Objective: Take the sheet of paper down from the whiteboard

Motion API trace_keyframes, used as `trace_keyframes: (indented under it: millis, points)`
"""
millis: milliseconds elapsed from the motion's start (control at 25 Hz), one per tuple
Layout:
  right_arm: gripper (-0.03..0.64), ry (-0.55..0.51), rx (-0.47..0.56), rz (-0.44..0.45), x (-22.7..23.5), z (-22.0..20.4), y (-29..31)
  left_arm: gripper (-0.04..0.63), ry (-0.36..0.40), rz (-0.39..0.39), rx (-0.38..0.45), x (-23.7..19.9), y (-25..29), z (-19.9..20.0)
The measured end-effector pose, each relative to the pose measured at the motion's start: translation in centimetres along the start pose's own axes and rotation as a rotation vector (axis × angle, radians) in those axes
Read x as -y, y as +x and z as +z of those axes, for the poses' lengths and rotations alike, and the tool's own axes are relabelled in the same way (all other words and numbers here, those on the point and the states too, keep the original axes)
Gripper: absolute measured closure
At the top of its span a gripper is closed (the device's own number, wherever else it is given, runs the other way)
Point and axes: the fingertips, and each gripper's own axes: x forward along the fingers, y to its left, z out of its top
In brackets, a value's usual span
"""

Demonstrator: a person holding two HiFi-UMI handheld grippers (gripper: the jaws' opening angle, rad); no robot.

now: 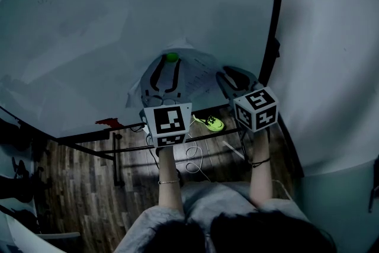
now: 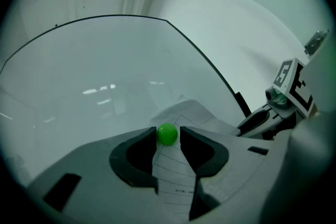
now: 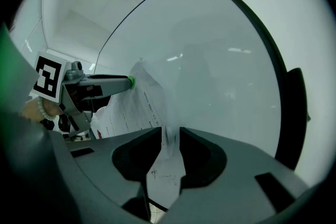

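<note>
1. Bracketing the green magnet (image 2: pixel 167 134), the left gripper (image 2: pixel 168 140) is spread: one jaw stands on each side of the magnet and neither appears to squeeze it.
2. The magnet pins the top of the sheet of paper (image 1: pixel 198 77) to the whiteboard (image 1: pixel 118 21), so the sheet is not yet down.
3. The right gripper (image 3: pixel 170 136) appears to pinch a bunched fold at the sheet's right edge and holds that edge off the board, probably so the sheet cannot drop once the magnet comes off.

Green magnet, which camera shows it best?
Left gripper view: magnet sits big and sharp between the jaws, on the paper. Head view shows a small dot; right gripper view, a green sliver.
</note>
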Motion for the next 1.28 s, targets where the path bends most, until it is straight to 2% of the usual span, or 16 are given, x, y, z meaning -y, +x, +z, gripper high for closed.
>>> trace_keyframes:
  millis: [280,560,1000,1280]
  points:
    - [0.533,-0.022,-0.004,0.017,-0.26,0.09,0.61,0.474,0.043,0.031,-0.004,-0.08,0.15,-0.25]
    - [0.606,-0.067,-0.006,0.023,-0.43,0.38,0.78,0.474,0.125,0.083,-0.016,0.13,0.54,-0.60]
    - [0.614,-0.060,0.003,0.030,-0.44,0.80,0.26,0.474,0.130,0.091,-0.021,0.01,0.49,-0.53]
    - [0.614,-0.029,-0.023,0.003,0.20,0.27,-0.15,0.474,0.129,0.088,-0.027,0.26,0.46,-0.75]
